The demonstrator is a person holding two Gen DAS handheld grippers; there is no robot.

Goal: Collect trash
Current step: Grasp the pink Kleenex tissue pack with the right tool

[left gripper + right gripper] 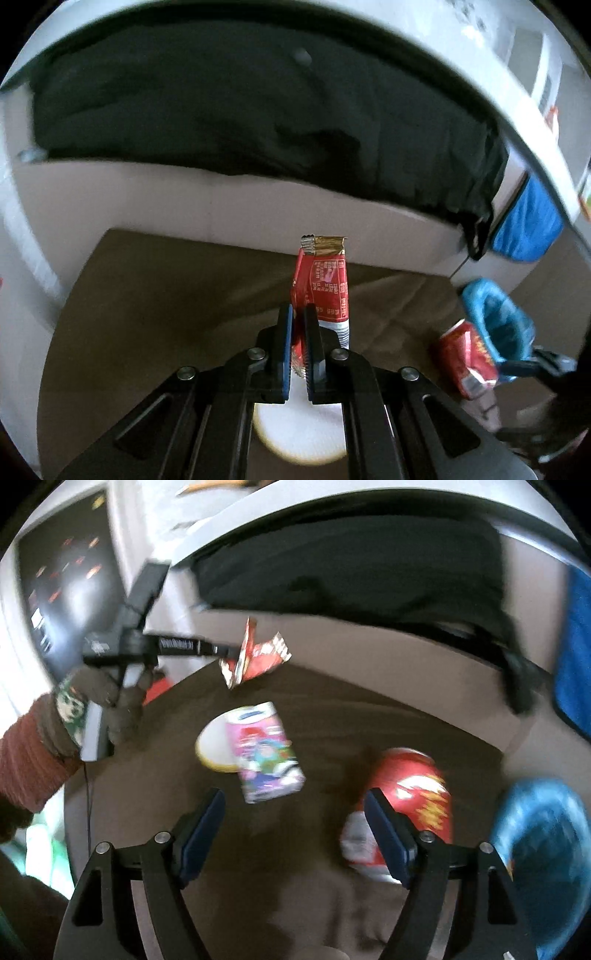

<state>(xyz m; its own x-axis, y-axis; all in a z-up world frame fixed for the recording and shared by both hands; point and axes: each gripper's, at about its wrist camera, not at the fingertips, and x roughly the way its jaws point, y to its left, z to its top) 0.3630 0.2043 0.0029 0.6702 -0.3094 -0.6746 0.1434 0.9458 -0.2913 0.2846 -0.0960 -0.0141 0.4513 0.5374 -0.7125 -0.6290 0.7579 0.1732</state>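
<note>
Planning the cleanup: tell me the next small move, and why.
Probably carry the red foil wrapper, pinched in the shut left gripper, to the black-lined bin beyond. The open right gripper holds nothing; the red crushed can waits.

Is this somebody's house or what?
Probably a home room: a brown table with trash on it, a red wrapper, a red can and a carton, beside something draped in black cloth.

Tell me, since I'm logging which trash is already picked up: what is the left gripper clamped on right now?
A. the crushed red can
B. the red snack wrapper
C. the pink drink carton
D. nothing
B: the left gripper is shut on the red snack wrapper, lifted off the table, while the crushed red can and pink drink carton still lie there.
</note>
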